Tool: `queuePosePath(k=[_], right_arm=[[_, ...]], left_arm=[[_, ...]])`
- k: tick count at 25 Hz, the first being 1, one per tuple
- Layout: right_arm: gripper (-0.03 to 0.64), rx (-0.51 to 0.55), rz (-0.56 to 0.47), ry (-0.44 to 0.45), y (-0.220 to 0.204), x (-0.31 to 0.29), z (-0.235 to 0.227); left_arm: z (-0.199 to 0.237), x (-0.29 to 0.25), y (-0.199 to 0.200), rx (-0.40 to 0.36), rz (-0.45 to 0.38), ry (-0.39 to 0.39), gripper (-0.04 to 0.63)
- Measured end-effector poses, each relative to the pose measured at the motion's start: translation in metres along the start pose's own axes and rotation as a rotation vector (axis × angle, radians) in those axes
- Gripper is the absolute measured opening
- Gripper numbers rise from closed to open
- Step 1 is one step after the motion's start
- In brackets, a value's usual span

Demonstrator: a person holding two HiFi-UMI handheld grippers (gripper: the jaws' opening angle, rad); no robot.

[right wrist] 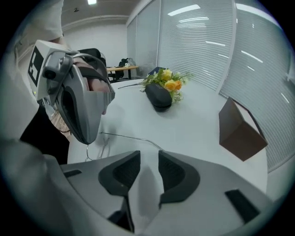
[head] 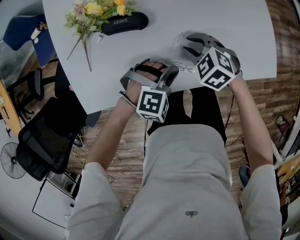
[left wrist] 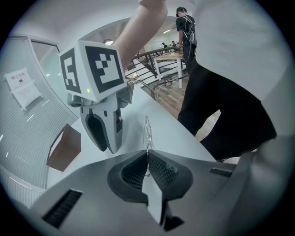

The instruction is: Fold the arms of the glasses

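Thin wire-framed glasses (head: 178, 60) lie near the front edge of the white table (head: 225, 28). My left gripper (left wrist: 148, 154) is shut on the thin frame of the glasses (left wrist: 147, 131), which stands up from between its pads. In the right gripper view the left gripper (right wrist: 78, 103) holds the frame low at the left, and one arm of the glasses (right wrist: 131, 138) runs as a fine wire to the tip of my right gripper (right wrist: 149, 159). The right jaws stand apart with a clear gap, and nothing is pressed between the pads. In the head view the left gripper (head: 171, 71) and right gripper (head: 186, 46) sit close together.
A black glasses case (head: 125, 22) and a bunch of yellow and pink flowers (head: 96, 11) lie at the table's far side. A brown box (right wrist: 240, 131) stands on the table to the right. A black office chair (head: 47, 136) is off the table's left edge.
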State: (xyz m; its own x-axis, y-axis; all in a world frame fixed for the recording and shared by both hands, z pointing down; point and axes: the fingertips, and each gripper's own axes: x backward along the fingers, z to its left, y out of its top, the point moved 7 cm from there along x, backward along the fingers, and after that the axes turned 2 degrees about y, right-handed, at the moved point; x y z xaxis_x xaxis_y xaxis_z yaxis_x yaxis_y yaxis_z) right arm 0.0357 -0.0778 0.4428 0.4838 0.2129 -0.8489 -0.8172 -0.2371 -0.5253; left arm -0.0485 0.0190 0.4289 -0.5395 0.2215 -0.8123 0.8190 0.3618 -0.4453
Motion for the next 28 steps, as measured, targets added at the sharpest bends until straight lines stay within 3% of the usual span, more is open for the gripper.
queuePosePath(k=[9, 17, 21, 28], right_arm=[[0.135, 0.223, -0.009, -0.028, 0.011, -0.013, -0.003], [0.106, 0.441, 0.044, -0.057, 0.016, -0.023, -0.001], [0.052, 0.444, 0.04, -0.045, 0.019, -0.024, -0.002], [0.044, 0.436, 0.058, -0.026, 0.013, -0.02, -0.002]], left_arm=[[0.0, 0.001, -0.001, -0.012, -0.006, -0.001, 0.025], [-0.004, 0.002, -0.001, -0.022, -0.007, -0.004, 0.025], [-0.004, 0.003, -0.002, -0.017, -0.005, -0.005, 0.025], [-0.001, 0.003, -0.005, -0.016, 0.002, 0.013, 0.025]])
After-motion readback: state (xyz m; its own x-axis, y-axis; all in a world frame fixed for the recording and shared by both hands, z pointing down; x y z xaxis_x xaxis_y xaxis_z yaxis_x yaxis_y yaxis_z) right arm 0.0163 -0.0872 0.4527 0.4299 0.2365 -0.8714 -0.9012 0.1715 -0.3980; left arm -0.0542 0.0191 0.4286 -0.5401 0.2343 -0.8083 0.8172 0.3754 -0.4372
